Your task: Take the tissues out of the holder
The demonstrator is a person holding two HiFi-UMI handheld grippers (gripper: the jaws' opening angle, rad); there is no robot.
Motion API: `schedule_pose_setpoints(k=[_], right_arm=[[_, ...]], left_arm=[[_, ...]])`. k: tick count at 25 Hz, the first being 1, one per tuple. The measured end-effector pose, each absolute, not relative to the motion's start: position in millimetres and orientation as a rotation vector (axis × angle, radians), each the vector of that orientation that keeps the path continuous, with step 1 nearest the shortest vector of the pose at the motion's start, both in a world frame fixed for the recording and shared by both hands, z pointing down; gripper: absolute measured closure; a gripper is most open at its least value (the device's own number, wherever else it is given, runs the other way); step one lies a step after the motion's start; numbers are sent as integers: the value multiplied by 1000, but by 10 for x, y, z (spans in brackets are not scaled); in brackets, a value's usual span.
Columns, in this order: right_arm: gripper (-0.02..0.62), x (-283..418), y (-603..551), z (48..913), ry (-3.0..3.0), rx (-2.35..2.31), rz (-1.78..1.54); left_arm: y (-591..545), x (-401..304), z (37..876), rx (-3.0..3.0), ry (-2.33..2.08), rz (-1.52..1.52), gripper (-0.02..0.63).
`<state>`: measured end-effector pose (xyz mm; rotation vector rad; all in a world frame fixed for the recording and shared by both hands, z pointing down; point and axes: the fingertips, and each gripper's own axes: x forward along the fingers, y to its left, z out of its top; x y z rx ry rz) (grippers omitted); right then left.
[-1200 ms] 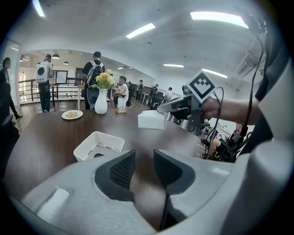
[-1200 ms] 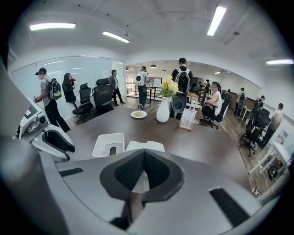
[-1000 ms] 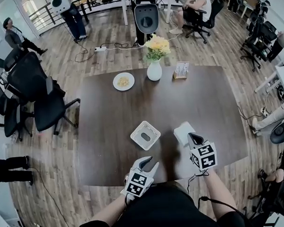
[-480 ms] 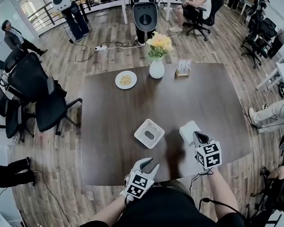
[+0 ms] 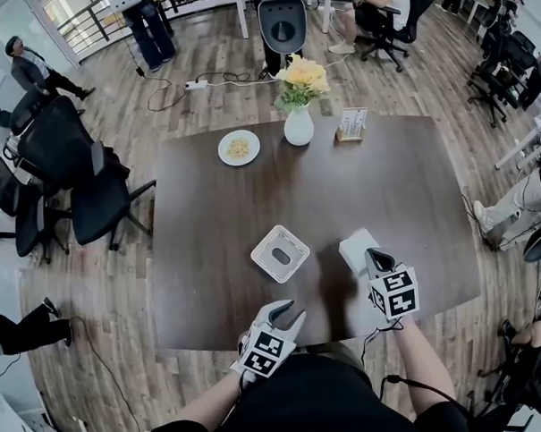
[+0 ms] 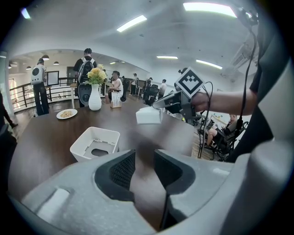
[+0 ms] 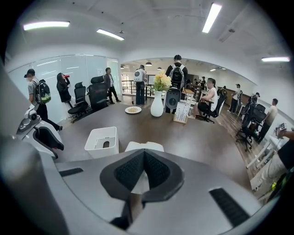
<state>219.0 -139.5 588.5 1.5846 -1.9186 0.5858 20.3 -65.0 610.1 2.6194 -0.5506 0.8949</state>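
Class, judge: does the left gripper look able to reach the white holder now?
Probably yes: the left gripper is open and empty, with bare table between it and the holder; the right gripper holds the tissues aside.

left hand-held gripper [image 5: 290,312] low by the torso, jaws apart, right hand-held gripper [image 5: 373,256] forward, jaws clamped on tissues [image 5: 353,250]
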Motion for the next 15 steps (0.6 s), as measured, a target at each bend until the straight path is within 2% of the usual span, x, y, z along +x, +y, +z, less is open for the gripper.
schedule_pose_setpoints(k=[15], right_arm=[[591, 2402, -1593, 6440, -1950, 1487, 611]], left_arm=[[-766, 558, 6208, 2584, -588, 966, 480]])
